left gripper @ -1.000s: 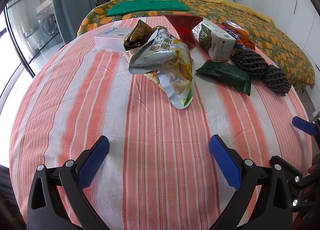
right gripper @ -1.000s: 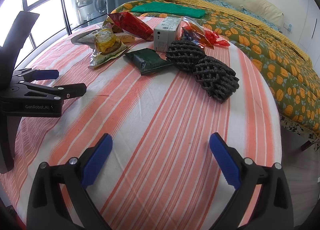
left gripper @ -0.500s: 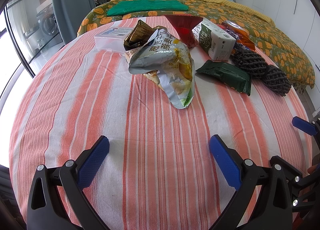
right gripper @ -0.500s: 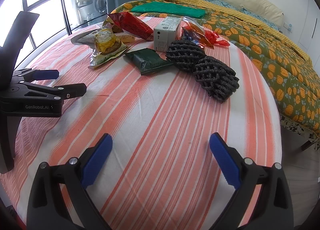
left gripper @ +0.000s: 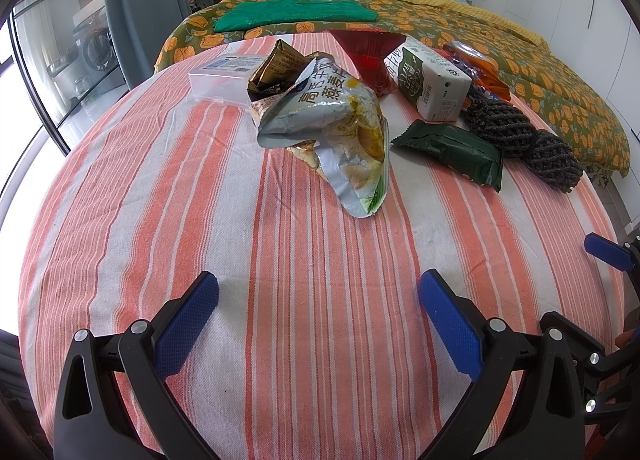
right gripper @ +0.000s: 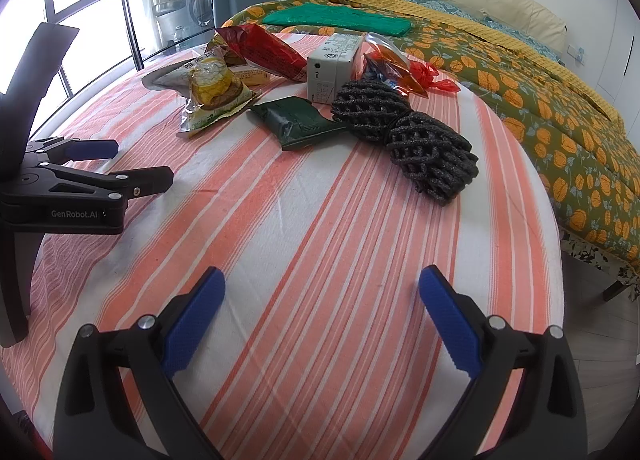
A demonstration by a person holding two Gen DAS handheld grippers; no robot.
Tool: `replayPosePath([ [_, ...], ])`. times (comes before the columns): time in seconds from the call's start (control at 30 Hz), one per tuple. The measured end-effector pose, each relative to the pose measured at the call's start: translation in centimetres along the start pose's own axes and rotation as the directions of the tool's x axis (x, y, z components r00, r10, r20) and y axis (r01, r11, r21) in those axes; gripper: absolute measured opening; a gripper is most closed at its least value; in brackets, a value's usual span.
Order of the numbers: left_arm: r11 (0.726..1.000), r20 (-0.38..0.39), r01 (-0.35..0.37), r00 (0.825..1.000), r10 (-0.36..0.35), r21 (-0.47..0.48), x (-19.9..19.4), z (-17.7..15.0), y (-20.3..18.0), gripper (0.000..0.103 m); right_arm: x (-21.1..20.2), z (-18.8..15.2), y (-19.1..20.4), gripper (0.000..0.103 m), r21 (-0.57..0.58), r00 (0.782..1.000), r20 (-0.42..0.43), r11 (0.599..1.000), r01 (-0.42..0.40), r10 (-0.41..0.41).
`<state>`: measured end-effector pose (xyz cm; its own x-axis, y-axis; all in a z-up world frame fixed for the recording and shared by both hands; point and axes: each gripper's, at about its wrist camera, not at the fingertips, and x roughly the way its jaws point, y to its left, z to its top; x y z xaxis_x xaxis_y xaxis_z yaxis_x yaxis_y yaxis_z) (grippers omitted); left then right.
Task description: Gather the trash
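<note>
Several pieces of trash lie clustered at the far side of the round table (left gripper: 160,220), which wears a striped cloth: a crumpled silver snack bag (left gripper: 340,128), long axis running from the far side toward the left gripper; a dark green packet (left gripper: 452,150) lying crosswise, angled near-right to far-left; a milk carton (left gripper: 430,78) on its side, one end facing the camera; two black foam nets (right gripper: 404,132) joined end to end; a red wrapper (right gripper: 268,50); and a clear plastic box (left gripper: 224,78). Both the left gripper (left gripper: 318,310) and right gripper (right gripper: 322,310) hover over bare cloth, jaws spread wide and holding nothing, well apart from the pile.
</note>
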<state>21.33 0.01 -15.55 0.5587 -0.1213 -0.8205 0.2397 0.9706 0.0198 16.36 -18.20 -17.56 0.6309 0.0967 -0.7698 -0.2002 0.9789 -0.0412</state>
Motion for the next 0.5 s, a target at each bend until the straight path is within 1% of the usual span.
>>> replayPosePath([
  [0.5,1.000,0.000,0.000,1.000,0.000,0.000,-0.02,-0.04,-0.18,0.099,0.00,-0.01,-0.01,0.095,0.000,1.000,0.000,1.000,0.000,0.000],
])
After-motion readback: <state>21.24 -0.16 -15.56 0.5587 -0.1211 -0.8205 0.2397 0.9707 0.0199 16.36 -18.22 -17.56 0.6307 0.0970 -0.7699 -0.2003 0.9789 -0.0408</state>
